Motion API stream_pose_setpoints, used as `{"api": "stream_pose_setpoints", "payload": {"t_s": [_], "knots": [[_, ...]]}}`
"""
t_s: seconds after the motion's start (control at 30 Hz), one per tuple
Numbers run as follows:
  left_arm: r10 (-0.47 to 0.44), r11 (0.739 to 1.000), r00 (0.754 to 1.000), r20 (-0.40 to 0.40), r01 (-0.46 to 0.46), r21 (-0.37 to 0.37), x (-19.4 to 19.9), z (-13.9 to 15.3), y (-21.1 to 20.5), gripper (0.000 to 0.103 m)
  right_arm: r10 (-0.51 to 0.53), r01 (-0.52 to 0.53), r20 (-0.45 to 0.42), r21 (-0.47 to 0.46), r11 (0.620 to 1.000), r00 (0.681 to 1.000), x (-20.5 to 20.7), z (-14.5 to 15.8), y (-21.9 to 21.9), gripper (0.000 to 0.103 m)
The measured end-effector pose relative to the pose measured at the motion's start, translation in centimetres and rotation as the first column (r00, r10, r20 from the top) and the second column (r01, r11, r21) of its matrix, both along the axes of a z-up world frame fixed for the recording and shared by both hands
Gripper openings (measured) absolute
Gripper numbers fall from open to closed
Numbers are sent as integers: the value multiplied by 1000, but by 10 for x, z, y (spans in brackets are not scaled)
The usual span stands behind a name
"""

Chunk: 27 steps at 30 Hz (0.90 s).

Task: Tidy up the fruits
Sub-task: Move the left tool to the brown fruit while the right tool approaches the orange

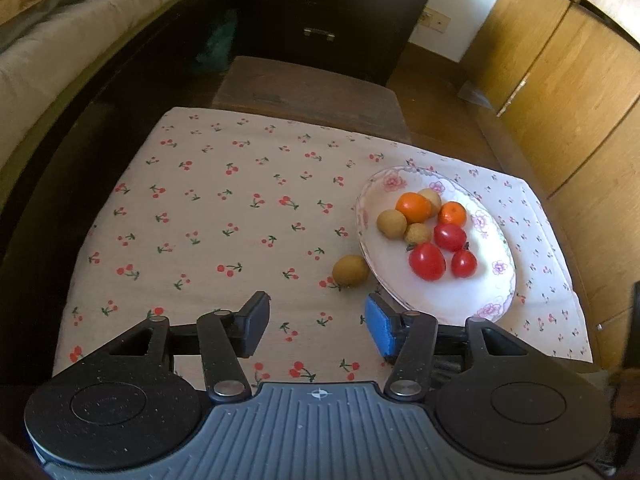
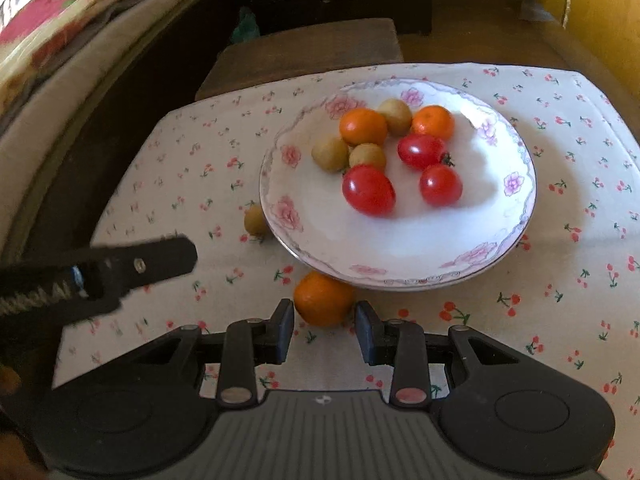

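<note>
Two fruits lie off the plate [image 2: 516, 184] on the cherry-print counter [image 1: 200, 200]: a brown longan [image 1: 351, 271] just beside the rim and an orange [image 2: 323, 299] at the near edge. The left tool [image 1: 316, 326] stands wide and empty short of the longan. The right tool [image 2: 323, 330] is narrow, its jaws flanking the orange; contact cannot be confirmed. Advice: centre each fruit, close gently, lift clear of the rim. The plate hides part of the orange.
</note>
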<state>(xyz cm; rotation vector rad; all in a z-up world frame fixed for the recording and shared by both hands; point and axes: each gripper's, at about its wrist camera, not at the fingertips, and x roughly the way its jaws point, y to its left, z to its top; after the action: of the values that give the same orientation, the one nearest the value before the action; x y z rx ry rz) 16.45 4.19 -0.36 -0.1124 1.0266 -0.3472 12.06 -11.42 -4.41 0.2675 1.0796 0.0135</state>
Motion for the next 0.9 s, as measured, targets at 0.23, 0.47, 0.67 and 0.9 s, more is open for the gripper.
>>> {"api": "stream_pose_setpoints", "payload": {"t_s": [0.23, 0.47, 0.67, 0.9], "knots": [[-82, 994, 996, 22, 83, -66, 1, 0, -4, 63, 77, -77, 12, -29, 997, 997, -12, 8, -9, 31], [-300, 954, 949, 94, 296, 47, 7, -1, -30, 64, 171, -171, 18, -31, 985, 985, -35, 23, -21, 19], [-424, 905, 901, 96, 415, 97, 23, -2, -37, 67, 198, -198, 11, 19, 980, 980, -32, 19, -31, 19], [-536, 832, 844, 26, 523, 185, 34, -23, -47, 68, 273, -274, 19, 20, 962, 962, -29, 28, -34, 19]]}}
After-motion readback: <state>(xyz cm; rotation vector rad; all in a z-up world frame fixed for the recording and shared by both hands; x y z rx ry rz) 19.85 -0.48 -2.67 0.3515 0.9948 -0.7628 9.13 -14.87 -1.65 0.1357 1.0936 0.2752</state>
